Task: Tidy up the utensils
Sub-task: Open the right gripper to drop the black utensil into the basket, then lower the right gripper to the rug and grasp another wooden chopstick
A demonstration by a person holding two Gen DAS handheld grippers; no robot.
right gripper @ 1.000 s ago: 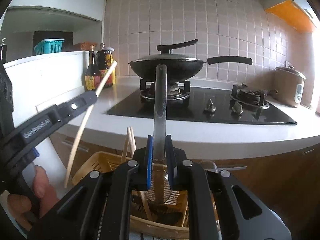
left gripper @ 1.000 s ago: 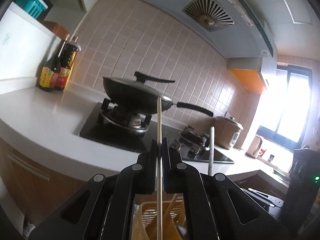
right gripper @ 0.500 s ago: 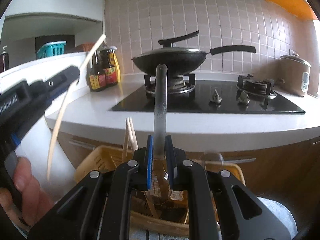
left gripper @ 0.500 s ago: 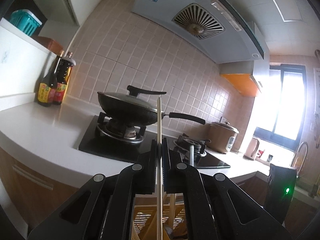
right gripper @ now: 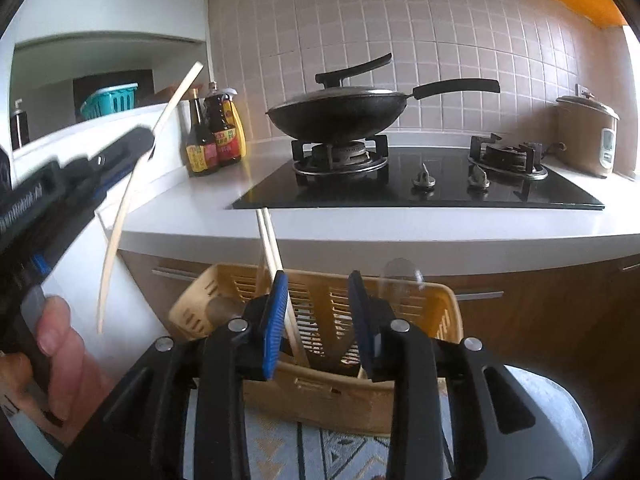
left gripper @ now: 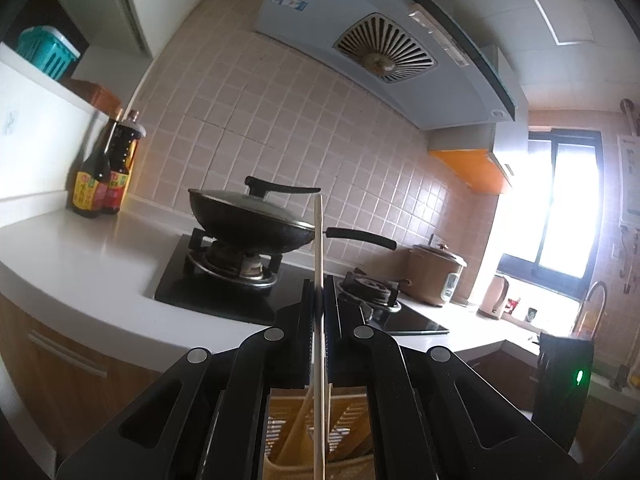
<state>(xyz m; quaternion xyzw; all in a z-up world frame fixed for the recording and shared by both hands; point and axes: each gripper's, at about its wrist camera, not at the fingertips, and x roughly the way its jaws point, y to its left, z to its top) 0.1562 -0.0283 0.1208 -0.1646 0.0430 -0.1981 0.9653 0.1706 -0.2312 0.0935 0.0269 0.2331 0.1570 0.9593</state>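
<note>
Wooden chopstick [left gripper: 319, 264] clamped upright; basket [right gripper: 448, 300] rim beneath opening jaws.

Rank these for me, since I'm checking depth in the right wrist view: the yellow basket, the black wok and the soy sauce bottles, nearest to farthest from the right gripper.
1. Yellow basket: just beyond the right gripper, whose jaws are opening with nothing gripped.
2. Soy sauce bottles: on the counter, left.
3. Black wok: on the far burner, centre.

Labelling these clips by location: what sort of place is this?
A home kitchen: a gas hob with a lidded wok, a range hood above the tiled wall, and a rice cooker on the counter.
</note>
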